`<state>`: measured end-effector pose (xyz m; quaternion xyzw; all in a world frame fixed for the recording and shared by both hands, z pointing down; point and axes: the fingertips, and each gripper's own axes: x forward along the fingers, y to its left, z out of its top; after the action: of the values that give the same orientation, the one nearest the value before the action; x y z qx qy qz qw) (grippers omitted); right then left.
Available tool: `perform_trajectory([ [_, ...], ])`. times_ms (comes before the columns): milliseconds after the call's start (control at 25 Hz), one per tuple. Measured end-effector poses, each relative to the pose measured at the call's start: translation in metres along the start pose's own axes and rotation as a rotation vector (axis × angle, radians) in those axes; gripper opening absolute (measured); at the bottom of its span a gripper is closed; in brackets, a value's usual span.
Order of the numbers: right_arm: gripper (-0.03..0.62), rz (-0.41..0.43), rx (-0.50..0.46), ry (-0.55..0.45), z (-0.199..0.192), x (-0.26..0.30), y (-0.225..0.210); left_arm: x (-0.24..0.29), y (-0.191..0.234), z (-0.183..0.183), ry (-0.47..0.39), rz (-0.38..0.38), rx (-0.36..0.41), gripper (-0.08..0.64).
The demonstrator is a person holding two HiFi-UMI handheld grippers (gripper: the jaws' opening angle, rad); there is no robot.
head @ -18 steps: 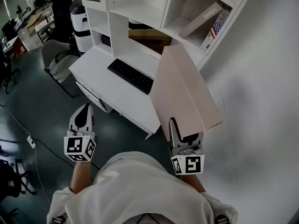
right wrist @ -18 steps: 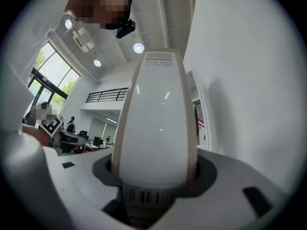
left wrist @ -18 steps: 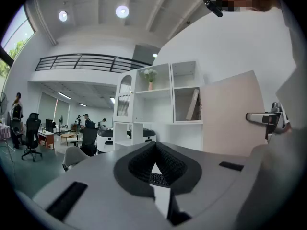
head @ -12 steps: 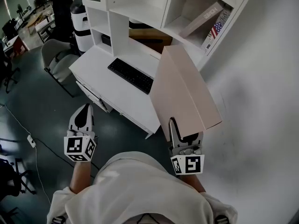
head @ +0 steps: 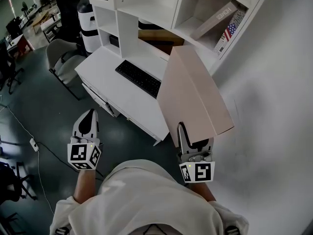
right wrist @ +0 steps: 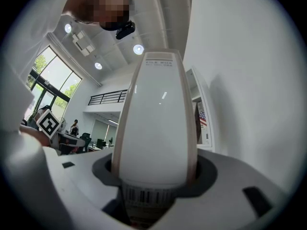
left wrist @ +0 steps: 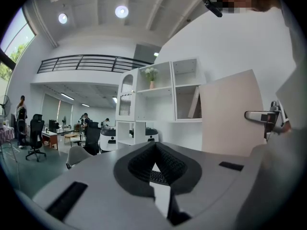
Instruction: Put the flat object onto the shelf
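Short of the shelf (head: 146,14), the flat object (head: 195,94) is held aloft, clamped at its near end in the right tool (head: 194,143). Left tool (head: 87,124) closed, empty. Pickup done; placement on the shelf judged outstanding.

Pale pink flat box (head: 195,97), black keyboard (head: 138,79), white desk (head: 103,76) and shelf (head: 146,10).

Lower left of the head view, the left gripper (head: 88,117) points up the frame, jaws together and empty. Lower centre-right, the right gripper (head: 193,142) points likewise, jaws clamped on the flat box (head: 193,92).
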<state>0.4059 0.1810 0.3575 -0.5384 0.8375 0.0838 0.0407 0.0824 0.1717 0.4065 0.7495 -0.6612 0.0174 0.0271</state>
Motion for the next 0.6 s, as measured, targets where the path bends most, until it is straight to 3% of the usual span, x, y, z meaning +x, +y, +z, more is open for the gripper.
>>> perform_trajectory([
  [360, 0.272, 0.036, -0.001, -0.026, 0.004, 0.028, 0.004, -0.006, 0.016, -0.011, 0.018, 0.053, -0.015, -0.008],
  [600, 0.273, 0.033, -0.019, -0.022, -0.002, 0.063, 0.007, 0.018, 0.037, -0.019, 0.016, 0.051, -0.030, -0.008],
])
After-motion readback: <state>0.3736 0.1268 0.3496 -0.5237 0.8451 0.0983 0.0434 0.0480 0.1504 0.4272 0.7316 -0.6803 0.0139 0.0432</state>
